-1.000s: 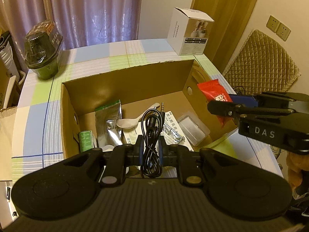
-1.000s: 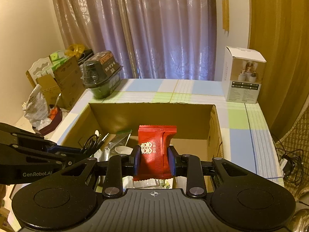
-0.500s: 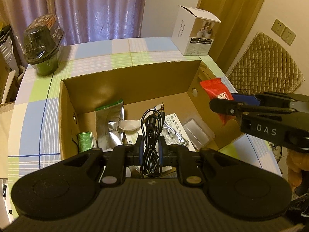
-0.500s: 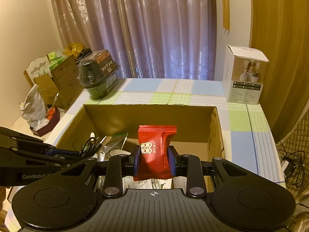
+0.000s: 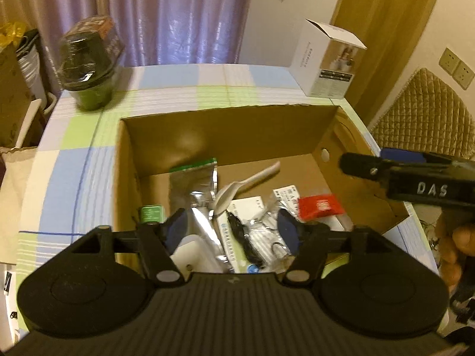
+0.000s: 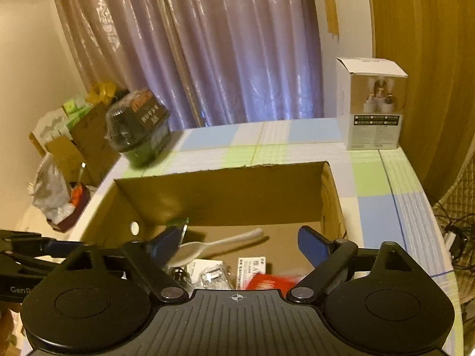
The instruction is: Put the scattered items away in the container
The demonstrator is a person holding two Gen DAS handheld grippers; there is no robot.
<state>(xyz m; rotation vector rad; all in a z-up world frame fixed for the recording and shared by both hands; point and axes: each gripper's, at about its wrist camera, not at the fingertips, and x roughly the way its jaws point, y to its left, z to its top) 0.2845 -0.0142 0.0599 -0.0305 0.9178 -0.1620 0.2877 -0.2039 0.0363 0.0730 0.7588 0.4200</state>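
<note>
hovering over the cardboard box, left gripper and right gripper both spread wide, gripping nothing. lying on the box floor: red snack packet, crinkled and glossy, beside the black coiled cable, near the white spoon.

Red foil snack packet was just a blur, half hidden behind the gripper body; black coiled cable smeared too.
</note>
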